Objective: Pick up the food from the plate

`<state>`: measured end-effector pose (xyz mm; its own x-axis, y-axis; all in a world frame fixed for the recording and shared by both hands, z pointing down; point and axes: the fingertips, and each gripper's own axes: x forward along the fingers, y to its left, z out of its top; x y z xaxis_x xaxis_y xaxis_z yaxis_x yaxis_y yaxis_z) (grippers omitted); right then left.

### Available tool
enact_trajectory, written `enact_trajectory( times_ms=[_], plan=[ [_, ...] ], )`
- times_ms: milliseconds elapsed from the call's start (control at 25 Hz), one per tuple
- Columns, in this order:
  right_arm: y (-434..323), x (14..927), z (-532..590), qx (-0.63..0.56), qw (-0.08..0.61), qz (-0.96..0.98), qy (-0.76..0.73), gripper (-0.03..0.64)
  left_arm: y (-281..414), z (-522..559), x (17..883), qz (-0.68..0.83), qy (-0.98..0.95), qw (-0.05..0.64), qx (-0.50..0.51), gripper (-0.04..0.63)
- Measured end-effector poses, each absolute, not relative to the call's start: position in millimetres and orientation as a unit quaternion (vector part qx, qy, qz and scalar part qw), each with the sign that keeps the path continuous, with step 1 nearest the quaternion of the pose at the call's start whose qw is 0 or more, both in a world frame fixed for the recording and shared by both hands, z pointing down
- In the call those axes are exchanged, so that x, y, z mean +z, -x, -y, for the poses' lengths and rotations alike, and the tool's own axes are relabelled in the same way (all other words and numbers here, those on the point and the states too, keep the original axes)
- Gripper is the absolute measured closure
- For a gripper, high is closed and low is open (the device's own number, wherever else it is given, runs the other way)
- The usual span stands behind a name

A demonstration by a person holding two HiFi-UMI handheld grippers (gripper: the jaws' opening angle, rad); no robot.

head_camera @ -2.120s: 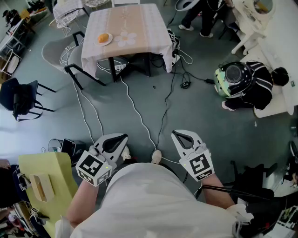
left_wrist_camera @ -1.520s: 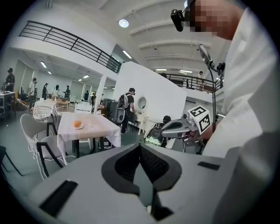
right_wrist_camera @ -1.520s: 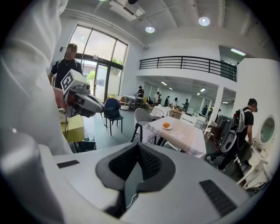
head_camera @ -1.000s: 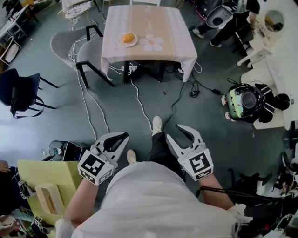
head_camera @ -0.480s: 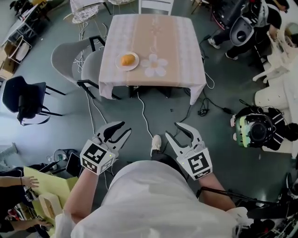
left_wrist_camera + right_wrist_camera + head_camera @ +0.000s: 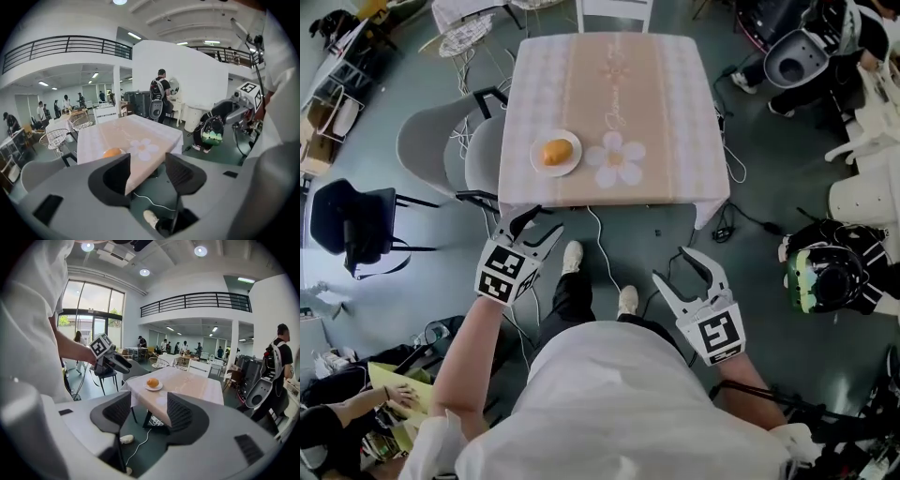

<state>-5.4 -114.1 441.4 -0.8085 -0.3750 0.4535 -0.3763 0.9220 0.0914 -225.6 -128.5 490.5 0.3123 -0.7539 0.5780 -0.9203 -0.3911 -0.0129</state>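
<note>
food on plate | beyond left gripper, right gripper | jaws just opened, empty

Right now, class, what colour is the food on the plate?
The food is orange; head view.

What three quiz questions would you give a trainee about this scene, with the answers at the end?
1. True or false: the orange food lies on the white plate on the table.
2. Which is nearer the table in the head view? A: the left gripper. B: the right gripper.
3. Fill in: in the head view, the flower mat lies to the plate's ____.

Key: 1 true. 2 A. 3 right. Note: the jaws of both grippers have just been opening, and nothing is between them.
</note>
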Motion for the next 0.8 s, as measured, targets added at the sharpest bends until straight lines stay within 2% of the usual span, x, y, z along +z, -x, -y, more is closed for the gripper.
enact_trajectory(
  times_ms=[400,800],
  plan=[
    [54,432,193,0.025,0.261,0.906,-0.331,0.356,311,261,573,0.463,-0.801,0.136,0.353,0.285],
    [72,444,198,0.066,0.294,0.859,-0.415,0.356,321,310,655,0.385,-0.811,0.133,0.419,0.215]
  ],
)
